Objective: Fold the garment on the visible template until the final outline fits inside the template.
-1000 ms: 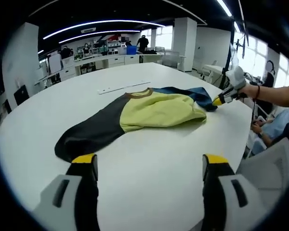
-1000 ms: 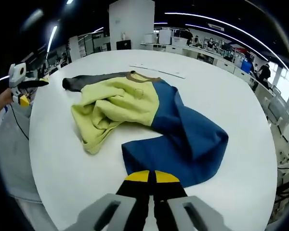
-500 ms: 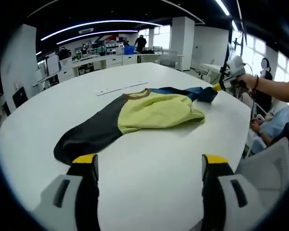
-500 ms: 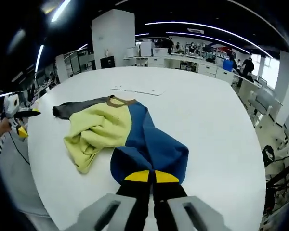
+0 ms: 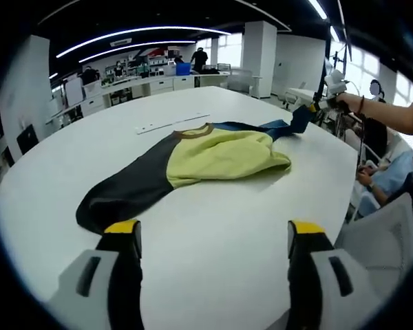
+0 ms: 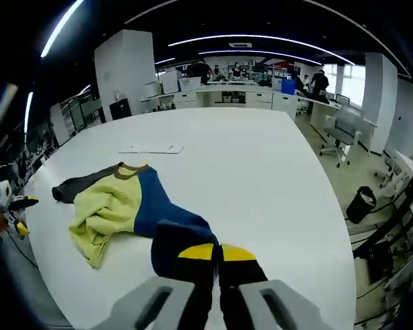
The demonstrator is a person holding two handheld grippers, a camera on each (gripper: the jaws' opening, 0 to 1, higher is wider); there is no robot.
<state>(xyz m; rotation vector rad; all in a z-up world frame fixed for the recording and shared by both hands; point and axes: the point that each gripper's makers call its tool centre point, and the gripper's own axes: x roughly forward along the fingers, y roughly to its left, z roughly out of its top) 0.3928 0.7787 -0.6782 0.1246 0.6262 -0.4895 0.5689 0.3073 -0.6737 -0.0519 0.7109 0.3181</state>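
A garment lies on the white table [image 5: 213, 268]: a dark grey sleeve [image 5: 124, 189], a yellow-green middle [image 5: 224, 155] and a blue part [image 5: 279, 127]. My left gripper [image 5: 213, 230] is open just short of the grey sleeve, holding nothing. In the left gripper view my right gripper [image 5: 315, 108] holds the blue end up off the table at the far right. The right gripper view has my right gripper [image 6: 217, 254] shut on a bunched blue fold [image 6: 179, 237], with the yellow-green part [image 6: 103, 213] and grey sleeve [image 6: 76, 187] trailing away. My left gripper [image 6: 12, 206] is small at the left edge.
A flat white strip [image 5: 172, 124] lies on the table beyond the collar, also seen as the strip [image 6: 151, 148]. A seated person [image 5: 389, 182] is by the table's right edge. An office chair [image 6: 341, 127] and a black bin [image 6: 363, 203] stand past the table. Desks line the back.
My right gripper has risen and pulled back with the blue end, lifting and bunching it off the table. The garment's grey and yellow parts stay put. My left gripper has not moved.
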